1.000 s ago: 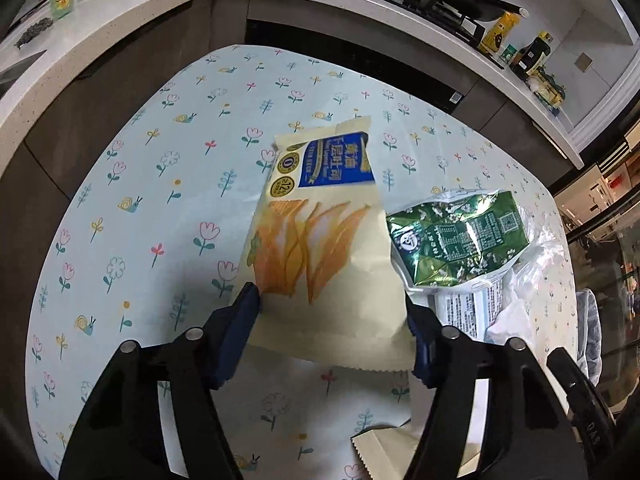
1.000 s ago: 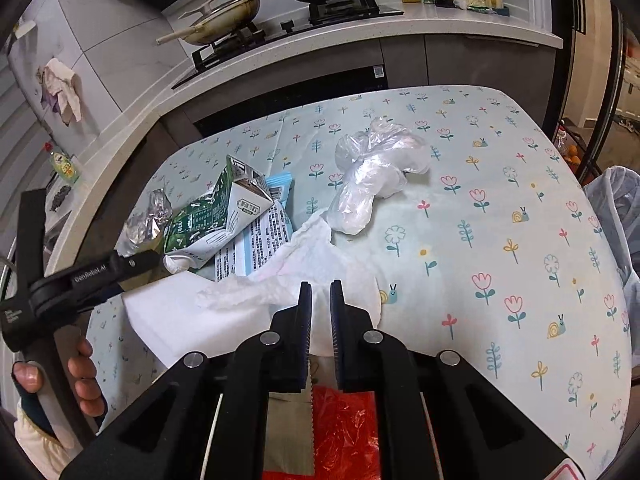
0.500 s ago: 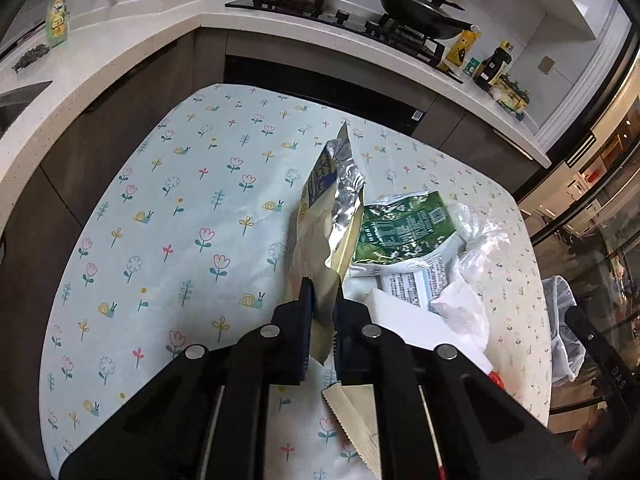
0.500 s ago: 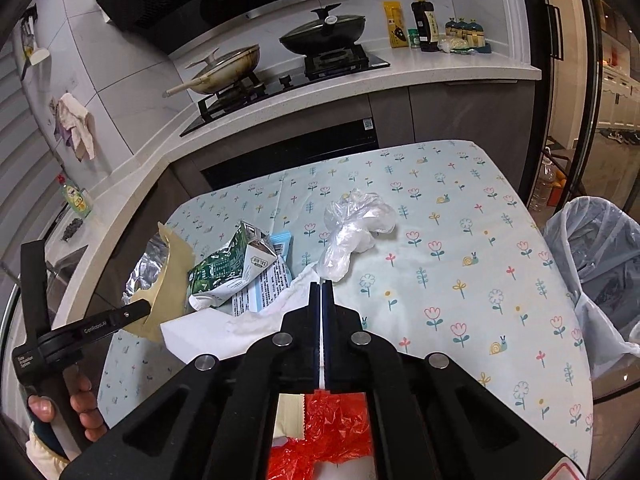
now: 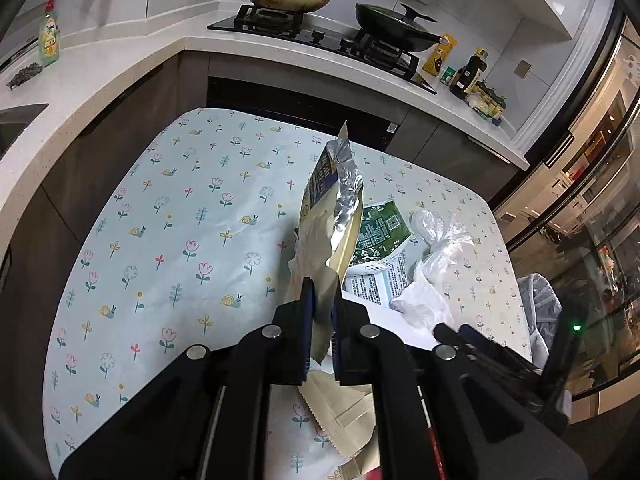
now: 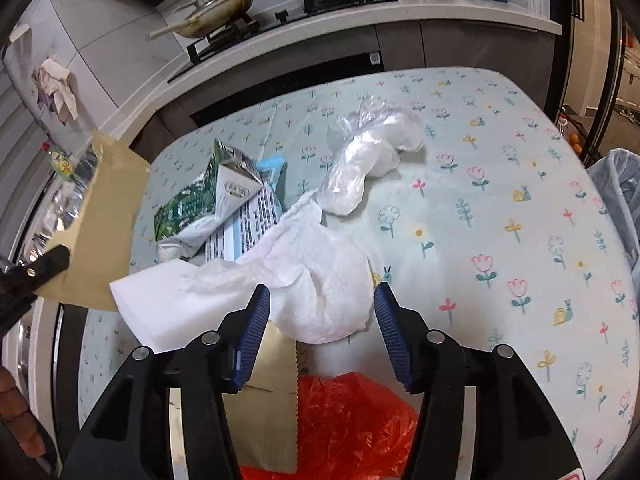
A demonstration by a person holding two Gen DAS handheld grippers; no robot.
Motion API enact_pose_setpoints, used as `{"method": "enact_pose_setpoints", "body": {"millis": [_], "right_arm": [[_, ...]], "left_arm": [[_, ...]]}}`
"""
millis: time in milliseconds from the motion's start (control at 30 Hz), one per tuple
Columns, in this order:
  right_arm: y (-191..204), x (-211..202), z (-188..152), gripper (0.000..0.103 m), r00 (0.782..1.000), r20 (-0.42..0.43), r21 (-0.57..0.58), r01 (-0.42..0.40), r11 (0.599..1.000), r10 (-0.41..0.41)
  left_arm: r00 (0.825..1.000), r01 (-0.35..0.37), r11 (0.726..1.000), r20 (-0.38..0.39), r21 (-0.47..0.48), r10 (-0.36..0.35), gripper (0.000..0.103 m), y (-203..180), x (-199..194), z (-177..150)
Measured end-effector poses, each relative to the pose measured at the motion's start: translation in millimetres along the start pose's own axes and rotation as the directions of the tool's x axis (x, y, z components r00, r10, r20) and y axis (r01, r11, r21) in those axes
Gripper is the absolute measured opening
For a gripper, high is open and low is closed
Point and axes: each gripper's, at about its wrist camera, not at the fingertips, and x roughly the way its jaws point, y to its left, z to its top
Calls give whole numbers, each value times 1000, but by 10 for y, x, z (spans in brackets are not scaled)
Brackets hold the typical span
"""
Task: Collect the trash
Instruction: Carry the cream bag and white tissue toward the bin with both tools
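Above the table [image 5: 168, 216], the left gripper [image 5: 323, 312] pinches the snack bag [image 5: 326, 232] while the right gripper [image 6: 320, 320], jaws wide, straddles the tissue [image 6: 320, 280]; closing on it appears next.

Both wrist views look down, close, sharing floral table [image 5: 168, 240] [image 6: 500, 208].

A second ago the left gripper [image 5: 322, 308] stood wide around the flat snack bag [image 5: 329, 236] — now it pinches the bag's lower edge, lifted upright off the table [image 5: 168, 240]. The right gripper [image 6: 320, 316], closed half a second ago, has spread its jaws around the crumpled white tissue [image 6: 316, 276] — not gripping it.
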Motion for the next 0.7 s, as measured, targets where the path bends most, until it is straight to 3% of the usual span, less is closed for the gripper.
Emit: {"method": "enact_pose_setpoints", "body": {"millis": [33,133,367,700], "right_arm": [[21,60,-11,28,1000,-14,-8,3,1000,-3],[49,53,-26,10,1000,-9,-13,-10,1000,10],[-31,-666,173,9,986,159,4,-43,999,42],[-419,-1785,326,9,922,386,44,-62,997,40]], "left_arm": [[1000,3,1000,0,3,-3,7,-17,-7,4],[1000,10,1000,0,14,-10,7,-73,-25,4],[999,39,998,14,44,-39,7,-293,-113,5],[992,108,982,44,155,-116,7,-995,-387,-60]]}}
